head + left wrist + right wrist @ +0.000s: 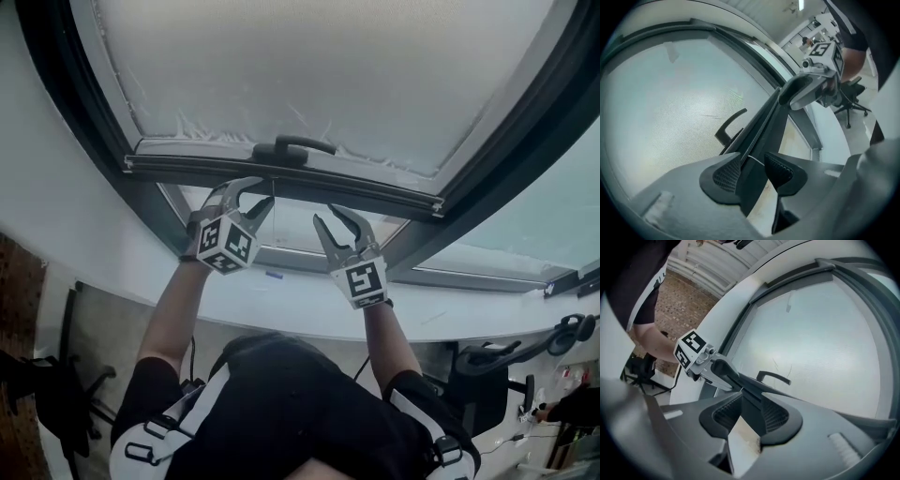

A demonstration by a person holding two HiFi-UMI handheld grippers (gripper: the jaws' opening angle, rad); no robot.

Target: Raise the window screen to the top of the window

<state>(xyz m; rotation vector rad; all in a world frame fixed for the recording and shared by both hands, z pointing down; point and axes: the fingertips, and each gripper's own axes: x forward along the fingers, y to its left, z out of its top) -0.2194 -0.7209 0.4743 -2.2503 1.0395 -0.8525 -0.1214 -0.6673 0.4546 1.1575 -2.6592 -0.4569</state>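
The window screen [309, 75] is pale mesh in a dark frame. Its bottom bar [281, 178] carries a black handle [292, 148]. Both grippers sit just under that bar, below the handle. My left gripper [258, 194] is open; in the left gripper view [752, 171] the bar [761, 126] runs between its wide-spread pads, with a gap on the right side. My right gripper [328, 216] is open less wide. In the right gripper view [750, 413] the bar [750, 392] lies in the narrow gap between the pads, and I see no firm grip. The handle [773, 377] stands beyond.
A white sill [281, 300] runs below the window. A second glazed pane [525, 225] adjoins on the right. An office chair [56, 394] stands at lower left and dark equipment [497, 366] at lower right. A brick wall [689, 301] shows to the left.
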